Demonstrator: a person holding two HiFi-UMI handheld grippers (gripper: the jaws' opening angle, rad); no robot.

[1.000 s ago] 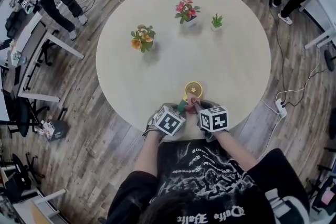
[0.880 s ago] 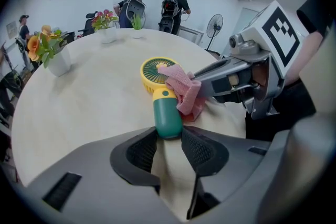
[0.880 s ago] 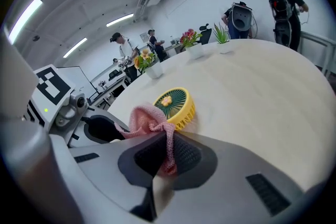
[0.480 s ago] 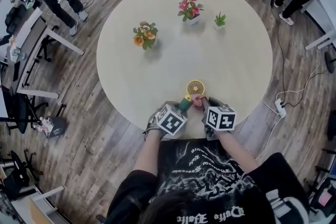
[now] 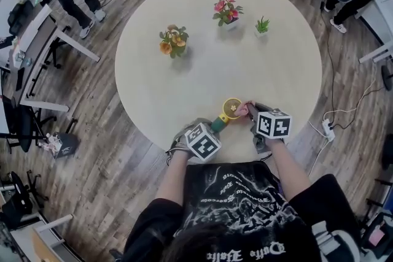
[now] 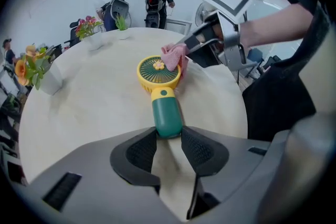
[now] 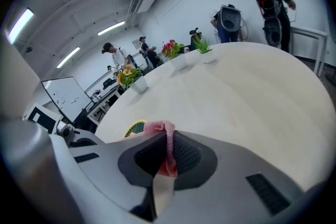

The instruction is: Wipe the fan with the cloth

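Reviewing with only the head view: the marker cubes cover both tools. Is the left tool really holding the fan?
Observer: Yes; in the left gripper view the left tool grips the fan by the end of its green handle.
Operator: Is the cloth in the right tool?
Observer: The right gripper view shows the pink cloth pinched in the right tool.
Operator: Does the cloth touch the fan?
Observer: From the left gripper view, it rests on the yellow grille's right edge.

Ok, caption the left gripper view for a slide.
Left gripper steadies the fan by its green handle while the right gripper holds the pink cloth at its yellow head.
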